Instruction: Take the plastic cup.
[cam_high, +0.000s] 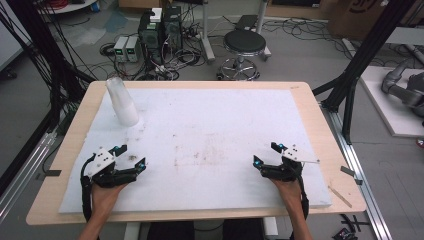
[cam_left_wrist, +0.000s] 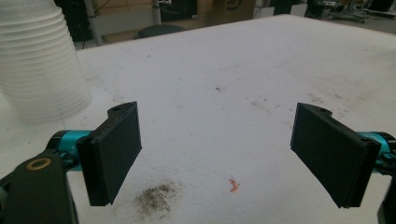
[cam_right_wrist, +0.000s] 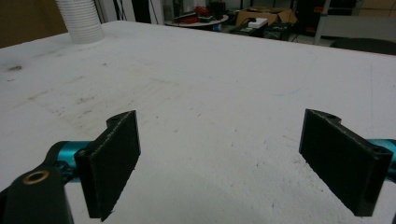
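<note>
Resting low on the white surface (cam_high: 210, 130), your left gripper (cam_high: 131, 156) and right gripper (cam_high: 265, 153) both stand with jaws apart — the stack of white cups (cam_high: 122, 102) stands upside down, near the left one.

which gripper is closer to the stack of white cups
Left. The left gripper sits just in front of the cup stack; the right gripper is far across the white mat.
</note>
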